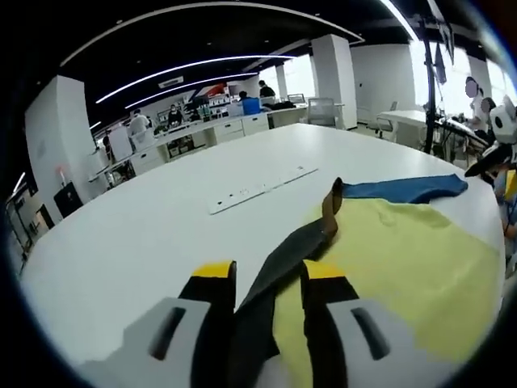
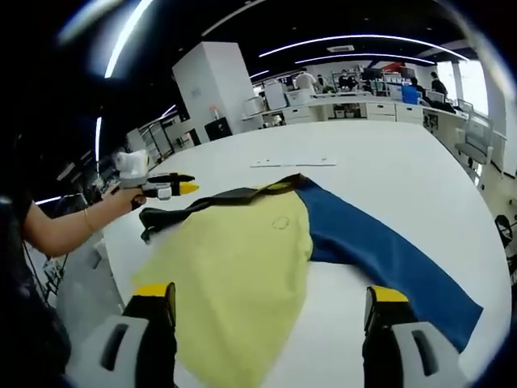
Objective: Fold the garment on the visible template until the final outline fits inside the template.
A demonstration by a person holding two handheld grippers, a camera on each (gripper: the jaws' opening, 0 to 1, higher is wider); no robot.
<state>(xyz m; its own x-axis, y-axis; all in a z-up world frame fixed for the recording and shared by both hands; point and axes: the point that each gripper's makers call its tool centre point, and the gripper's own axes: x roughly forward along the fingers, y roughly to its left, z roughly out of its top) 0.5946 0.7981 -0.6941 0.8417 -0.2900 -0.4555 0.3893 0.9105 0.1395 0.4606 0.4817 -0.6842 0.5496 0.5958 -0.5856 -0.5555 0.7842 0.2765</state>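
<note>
One broad white round table (image 2: 388, 162) carries everything, with an office of desks and white columns behind it. Spread over its near part lies the garment (image 2: 242, 267), a soft yellow body with a blue sleeve (image 2: 380, 250) running off to one side and a dark grey strip (image 1: 275, 267) at its edge. A flat white power strip (image 1: 262, 190) sits further back (apart from the cloth). The left gripper (image 1: 268, 279), yellow-tipped, pinches the grey strip between narrow jaws, lifting it. The right gripper (image 2: 271, 303) hovers above the yellow cloth, jaws spread wide, holding nothing.
</note>
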